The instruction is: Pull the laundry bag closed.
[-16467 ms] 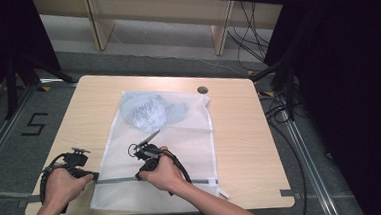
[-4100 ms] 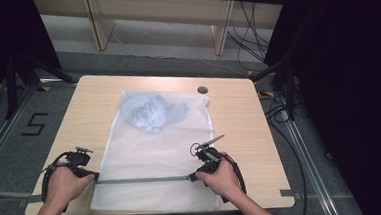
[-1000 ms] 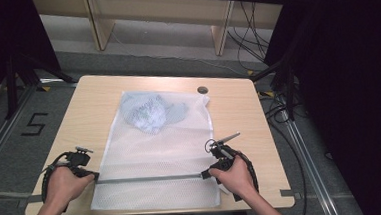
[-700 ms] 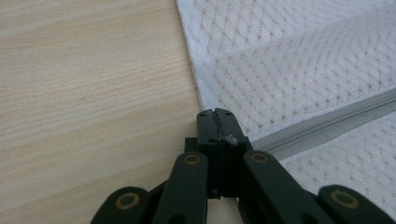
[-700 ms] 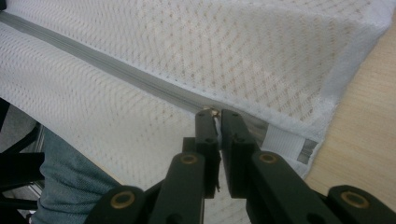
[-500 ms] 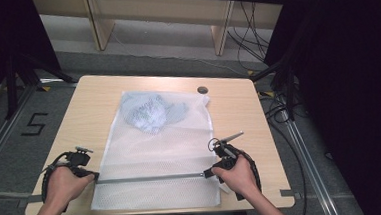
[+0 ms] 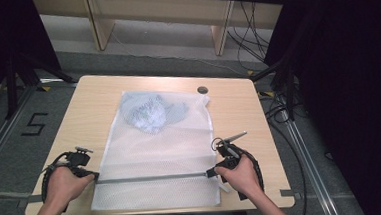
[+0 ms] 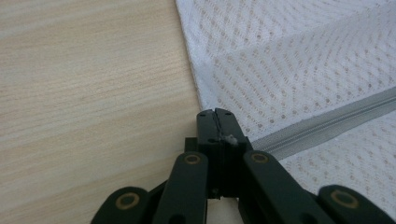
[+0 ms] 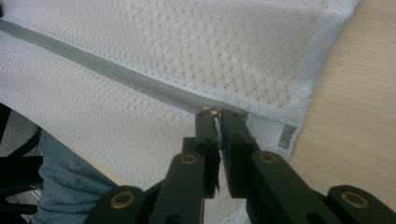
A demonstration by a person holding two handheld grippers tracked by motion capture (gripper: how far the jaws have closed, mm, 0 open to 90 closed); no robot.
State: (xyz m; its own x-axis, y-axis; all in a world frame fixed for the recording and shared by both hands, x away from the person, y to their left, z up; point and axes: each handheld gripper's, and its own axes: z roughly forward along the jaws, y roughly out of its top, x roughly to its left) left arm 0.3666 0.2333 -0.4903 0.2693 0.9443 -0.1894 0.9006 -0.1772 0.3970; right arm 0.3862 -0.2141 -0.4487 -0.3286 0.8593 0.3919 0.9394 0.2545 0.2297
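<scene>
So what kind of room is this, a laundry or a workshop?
Probably a lab or recording setup, not a laundry: a bare wooden table holding one mesh bag, loose cables on the floor behind it, and a floor mark "5" beside the table.

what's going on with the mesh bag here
A person is working the zipper of a white mesh laundry bag lying flat on a wooden table. The left gripper is shut on the bag's left edge at the zipper's end. The right gripper pinches the zipper pull at the bag's right end. A bluish garment sits inside, at the far end.
</scene>
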